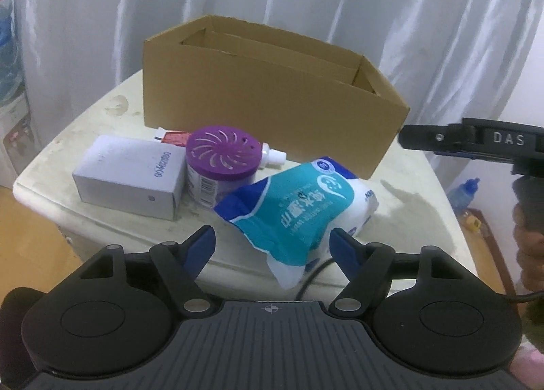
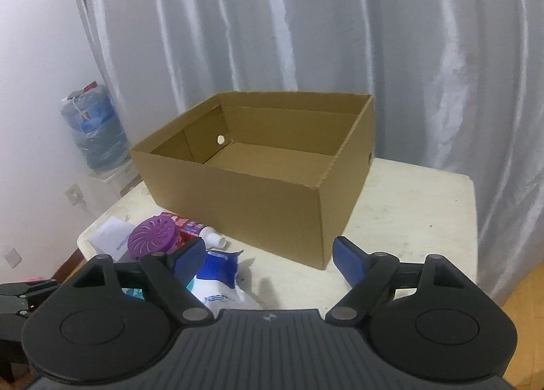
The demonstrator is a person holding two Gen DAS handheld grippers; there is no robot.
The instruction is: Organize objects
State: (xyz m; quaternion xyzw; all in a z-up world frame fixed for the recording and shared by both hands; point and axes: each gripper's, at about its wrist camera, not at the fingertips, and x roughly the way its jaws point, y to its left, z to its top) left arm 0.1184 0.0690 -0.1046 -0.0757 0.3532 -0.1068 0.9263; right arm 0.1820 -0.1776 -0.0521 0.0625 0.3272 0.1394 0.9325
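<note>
left gripper (image 1: 273,243) jaws spread, wipes pack (image 1: 299,206) between, right pad touching | right gripper (image 2: 268,255) jaws spread, empty | cardboard box (image 2: 272,192) ahead on bench (image 2: 414,216)

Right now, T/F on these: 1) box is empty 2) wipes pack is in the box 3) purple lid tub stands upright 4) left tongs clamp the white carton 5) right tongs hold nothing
1) True as far as visible: the box floor shows bare.
2) False: the wipes pack lies on the table, in front of the box.
3) True: the tub stands lid up.
4) False: the left tongs straddle the pack's end; the carton lies apart.
5) True: the right tongs are empty.
</note>
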